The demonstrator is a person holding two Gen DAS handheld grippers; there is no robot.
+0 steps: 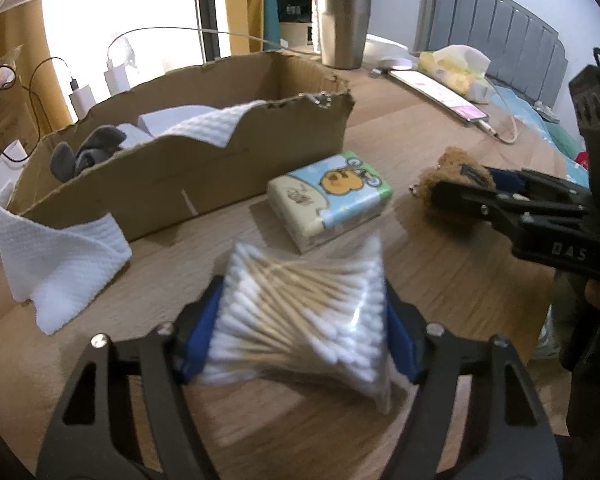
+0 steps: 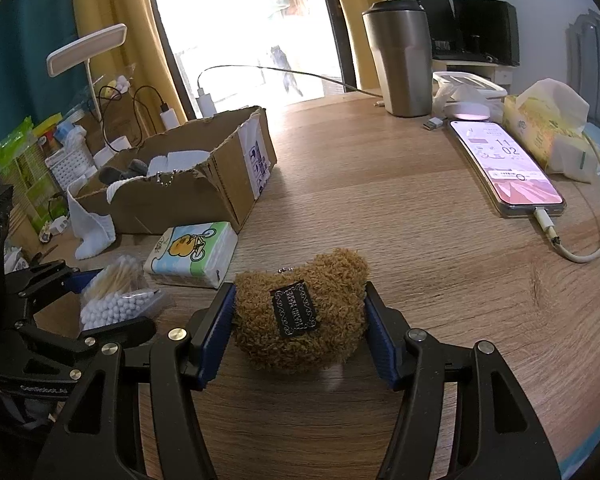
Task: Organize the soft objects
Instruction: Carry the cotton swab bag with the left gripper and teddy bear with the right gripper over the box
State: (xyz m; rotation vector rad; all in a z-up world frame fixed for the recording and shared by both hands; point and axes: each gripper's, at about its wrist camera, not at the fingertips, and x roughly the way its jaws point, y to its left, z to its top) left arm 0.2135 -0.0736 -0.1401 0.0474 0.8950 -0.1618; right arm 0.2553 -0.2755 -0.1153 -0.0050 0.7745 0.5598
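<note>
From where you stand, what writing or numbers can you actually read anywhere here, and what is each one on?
"11 02": on the lit phone screen; its smaller lines are too small to read.
"DAS": on the right tongs body, cut off.
"GenRobot.AI", roughly, blurred: on the left tongs body.
Black tag on the brown plush: ornate lettering, unreadable.
Tissue pack: characters too blurred.
Cardboard box sticker: only pictograms, unreadable.

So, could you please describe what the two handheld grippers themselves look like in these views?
Both are matte black linkage frames with triangular cut-outs and round silver pivot pins. The left gripper and the right gripper each carry ribbed blue pads on their fingers. White lettering marks the bodies: "DAS" shows on the right one, and a longer word, too blurred to read, on the left. A black cable loops above the right unit. No sleeves are visible.
</note>
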